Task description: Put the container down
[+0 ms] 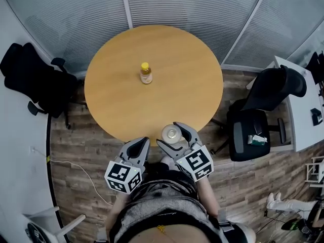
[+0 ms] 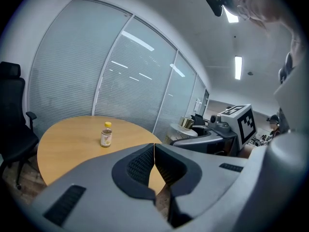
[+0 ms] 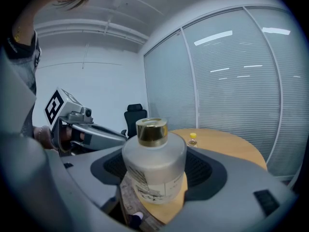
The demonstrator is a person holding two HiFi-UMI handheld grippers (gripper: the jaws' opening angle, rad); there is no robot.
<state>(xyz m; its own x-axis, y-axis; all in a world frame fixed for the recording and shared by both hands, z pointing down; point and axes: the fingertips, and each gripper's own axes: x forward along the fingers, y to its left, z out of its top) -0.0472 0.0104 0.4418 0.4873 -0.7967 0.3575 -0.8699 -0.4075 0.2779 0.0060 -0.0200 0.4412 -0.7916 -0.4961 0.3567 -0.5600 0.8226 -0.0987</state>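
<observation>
Round and wooden, the table (image 1: 152, 49) fills the middle of the head view, with blinds behind it and office chairs on either side. A small yellow-capped bottle (image 1: 146, 73) stands alone near the table's centre. At the near edge, my right gripper (image 1: 170, 136) is clamped around the frosted container (image 1: 172, 132). I see it from above as a pale disc with its cap at the centre, so its long axis runs vertically, cap up. My left gripper (image 1: 143, 142) hangs just beside it, off the table, with its jaws together.

From the left gripper view, my jaws meet with nothing between them. The container's gold cap (image 2: 187, 123) shows to the right, standing above the right gripper's grey jaws, and the yellow-capped bottle (image 2: 106, 134) is well apart on the tabletop (image 2: 67, 139).

From the right gripper view, the container (image 3: 154, 163) stands upright between the pads, squeezed on both sides, with the gold cap on top and the label facing me. Under its base I see the table's rim and some floorboards. I judge it to be held in the air right at the edge, though the fisheye makes that gap hard to read.

So the put-down is not done. What I reckon is left is carrying it further over the wood, lowering the flat base until it sits, then spreading the jaws.
</observation>
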